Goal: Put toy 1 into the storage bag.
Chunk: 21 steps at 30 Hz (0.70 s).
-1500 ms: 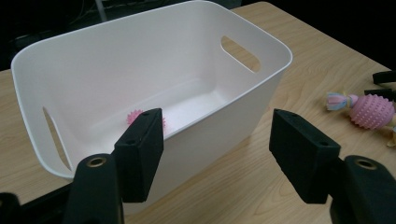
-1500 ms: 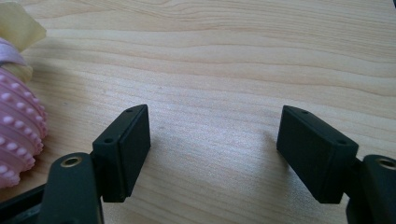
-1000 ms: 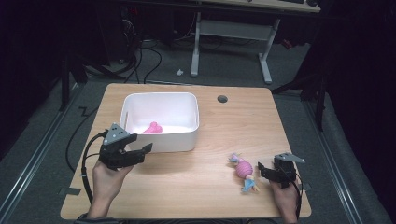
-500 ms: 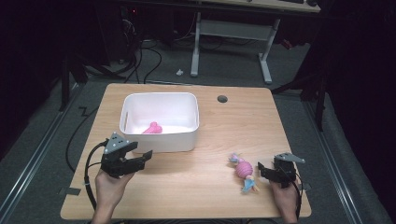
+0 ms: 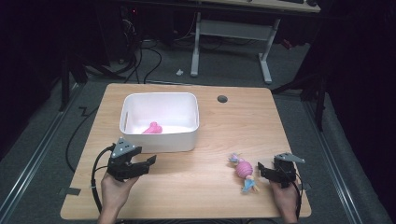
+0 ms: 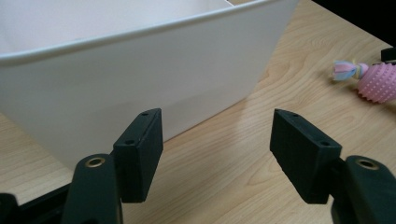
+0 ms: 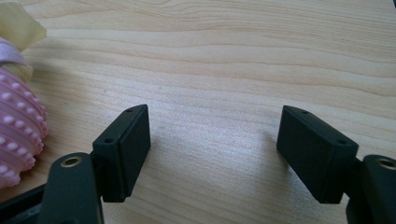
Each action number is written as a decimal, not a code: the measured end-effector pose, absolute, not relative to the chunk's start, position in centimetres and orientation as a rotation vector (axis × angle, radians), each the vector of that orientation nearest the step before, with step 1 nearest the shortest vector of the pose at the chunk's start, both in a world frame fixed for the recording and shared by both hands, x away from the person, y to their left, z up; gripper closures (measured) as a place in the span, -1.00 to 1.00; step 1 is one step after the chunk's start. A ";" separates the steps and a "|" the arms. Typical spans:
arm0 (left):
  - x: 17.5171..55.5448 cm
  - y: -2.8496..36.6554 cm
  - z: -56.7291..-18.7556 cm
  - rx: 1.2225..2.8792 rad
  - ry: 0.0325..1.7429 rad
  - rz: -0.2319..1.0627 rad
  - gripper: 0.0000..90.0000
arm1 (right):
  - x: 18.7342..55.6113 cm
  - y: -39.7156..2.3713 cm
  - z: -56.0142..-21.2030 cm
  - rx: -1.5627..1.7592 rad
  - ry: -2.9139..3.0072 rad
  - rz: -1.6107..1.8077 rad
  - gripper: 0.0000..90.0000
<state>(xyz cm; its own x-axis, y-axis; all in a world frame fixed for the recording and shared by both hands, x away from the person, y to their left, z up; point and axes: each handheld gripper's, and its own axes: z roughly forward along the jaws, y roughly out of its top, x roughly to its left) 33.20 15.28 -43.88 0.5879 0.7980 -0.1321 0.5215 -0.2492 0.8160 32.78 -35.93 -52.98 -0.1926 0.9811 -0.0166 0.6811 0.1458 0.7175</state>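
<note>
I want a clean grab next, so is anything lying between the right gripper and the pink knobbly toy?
Nothing visible does. The right gripper sits beside the pink knobbly toy with its jaws open and empty, and bare table lies between them. The toy rests just off its left jaw.

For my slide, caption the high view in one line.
Two hand-held grippers, left and right, jaws open on a wooden table, flanking a white bin and a pink knobbly toy.
</note>
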 end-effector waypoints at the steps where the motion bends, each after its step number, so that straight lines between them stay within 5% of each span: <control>1: 33.2 15.2 -44.0 1.924 1.059 0.385 -0.22 | 32.8 -35.9 -53.0 1.584 1.939 0.804 -0.42; 21: 33.6 14.2 -46.8 1.953 1.077 0.356 -0.22 | 32.8 -35.9 -53.0 1.584 1.939 0.804 -0.42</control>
<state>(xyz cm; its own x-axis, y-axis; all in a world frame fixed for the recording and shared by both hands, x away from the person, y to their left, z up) 33.64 14.20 -46.75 0.5874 0.7960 -0.1460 0.5525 -0.2626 0.7910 32.78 -35.93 -52.98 -0.1926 0.9811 -0.0167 0.6813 0.1459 0.7173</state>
